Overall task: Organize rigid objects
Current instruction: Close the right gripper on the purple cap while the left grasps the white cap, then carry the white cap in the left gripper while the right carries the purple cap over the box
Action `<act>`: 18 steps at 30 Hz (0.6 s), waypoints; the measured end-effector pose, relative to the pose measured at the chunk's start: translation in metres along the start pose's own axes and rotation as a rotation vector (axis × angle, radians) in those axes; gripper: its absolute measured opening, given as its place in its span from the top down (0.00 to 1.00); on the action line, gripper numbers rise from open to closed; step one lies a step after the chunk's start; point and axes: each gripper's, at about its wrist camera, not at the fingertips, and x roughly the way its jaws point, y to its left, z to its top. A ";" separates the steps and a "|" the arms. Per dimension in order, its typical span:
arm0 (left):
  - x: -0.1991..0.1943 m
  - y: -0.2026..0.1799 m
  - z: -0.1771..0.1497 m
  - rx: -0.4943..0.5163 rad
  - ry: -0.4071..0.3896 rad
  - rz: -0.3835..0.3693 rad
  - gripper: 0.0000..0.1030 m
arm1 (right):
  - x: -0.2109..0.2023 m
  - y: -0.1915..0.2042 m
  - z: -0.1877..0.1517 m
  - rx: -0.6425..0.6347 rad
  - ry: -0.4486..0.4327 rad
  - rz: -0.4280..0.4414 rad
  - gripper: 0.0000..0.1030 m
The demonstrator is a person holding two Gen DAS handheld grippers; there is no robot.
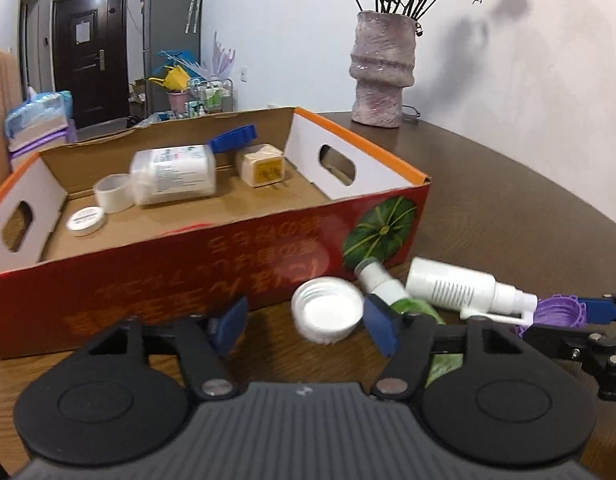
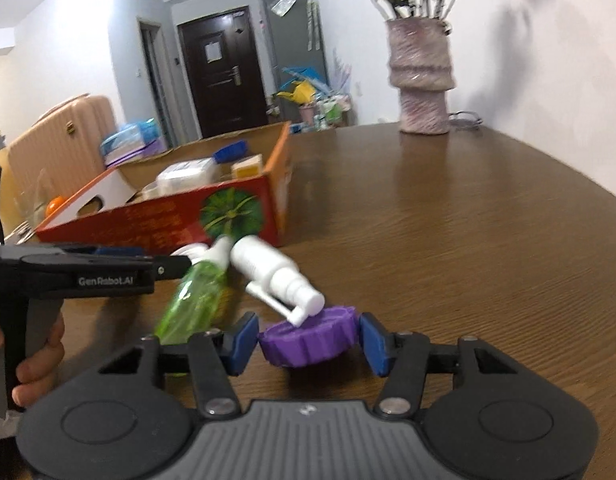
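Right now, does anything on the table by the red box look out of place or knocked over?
Yes. The white spray bottle and green bottle both lie on their sides in front of the red box, not upright. The spray bottle's nozzle rests on the purple cap. A loose white cap sits open side up beside them.

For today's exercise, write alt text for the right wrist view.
The right gripper has its jaws around a purple ridged cap on a brown table. A white spray bottle lies beside a green bottle, its nozzle over the cap; behind them is a red cardboard box.
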 end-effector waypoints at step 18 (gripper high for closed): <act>-0.032 -0.022 -0.012 0.012 0.006 0.060 0.61 | -0.032 0.000 0.001 -0.003 -0.072 0.011 0.47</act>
